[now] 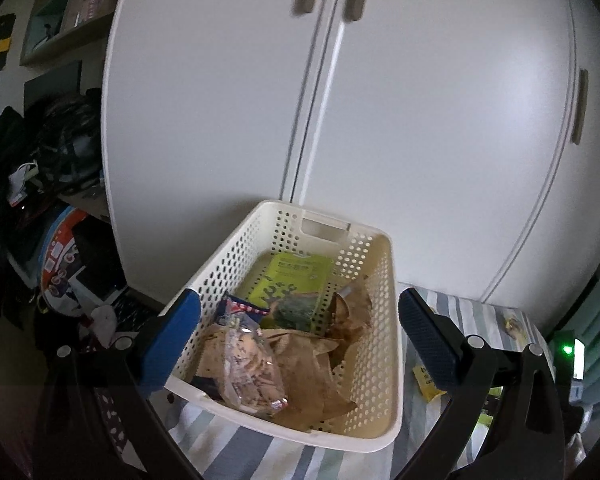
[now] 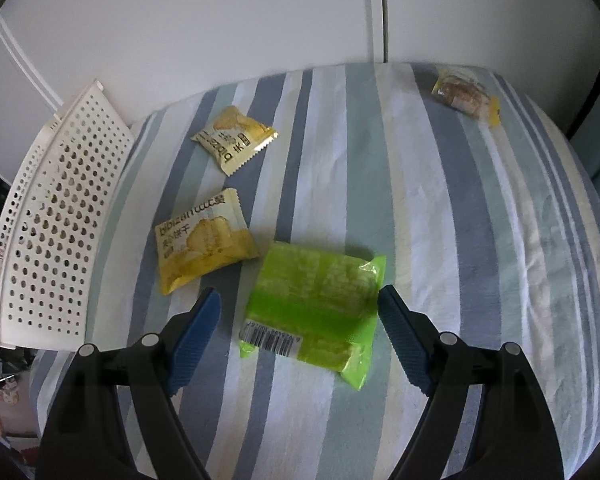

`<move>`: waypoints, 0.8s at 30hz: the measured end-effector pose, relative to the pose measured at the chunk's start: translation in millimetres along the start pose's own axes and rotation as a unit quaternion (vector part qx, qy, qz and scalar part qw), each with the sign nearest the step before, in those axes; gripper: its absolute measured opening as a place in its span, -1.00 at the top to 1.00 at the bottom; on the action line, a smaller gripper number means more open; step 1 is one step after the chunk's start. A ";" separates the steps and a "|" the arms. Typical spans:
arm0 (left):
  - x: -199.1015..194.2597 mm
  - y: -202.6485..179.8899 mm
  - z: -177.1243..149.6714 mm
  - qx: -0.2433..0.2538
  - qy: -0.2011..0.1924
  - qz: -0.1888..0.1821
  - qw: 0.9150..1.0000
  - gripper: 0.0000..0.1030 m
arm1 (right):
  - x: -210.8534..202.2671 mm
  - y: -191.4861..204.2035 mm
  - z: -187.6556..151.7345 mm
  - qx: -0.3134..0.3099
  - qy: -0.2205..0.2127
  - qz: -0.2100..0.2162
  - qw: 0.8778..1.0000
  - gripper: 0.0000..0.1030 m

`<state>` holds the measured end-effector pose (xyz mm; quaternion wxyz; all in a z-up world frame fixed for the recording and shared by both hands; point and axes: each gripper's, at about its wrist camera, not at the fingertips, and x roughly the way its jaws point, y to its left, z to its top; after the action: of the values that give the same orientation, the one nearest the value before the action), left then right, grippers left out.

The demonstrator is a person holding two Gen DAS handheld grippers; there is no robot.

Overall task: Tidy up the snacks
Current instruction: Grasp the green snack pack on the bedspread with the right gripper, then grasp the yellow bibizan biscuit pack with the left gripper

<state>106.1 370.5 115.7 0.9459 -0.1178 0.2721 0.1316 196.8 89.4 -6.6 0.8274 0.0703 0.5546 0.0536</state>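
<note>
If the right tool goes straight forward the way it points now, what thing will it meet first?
Most likely the green snack packet. It lies on the striped cloth directly between the open fingers of the right tool. Depth is hard to judge here, so the tool may be above it rather than level.

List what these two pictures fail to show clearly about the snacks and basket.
- Left wrist view: the basket bottom, buried under brown wrappers.
- Right wrist view: the green packet front; only its barcode side faces up.
- Right wrist view: the far snack, too small to read.
</note>
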 end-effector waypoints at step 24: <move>26.7 -140.3 -38.4 0.164 0.075 -0.097 0.979 -0.95 | -11.4 -51.9 -9.9 -0.012 -0.014 -0.027 0.999 -0.29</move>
<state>153.3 232.6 90.7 0.9376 0.0040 0.3473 -0.0165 183.9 37.0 -9.0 0.8370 0.0461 0.5440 0.0367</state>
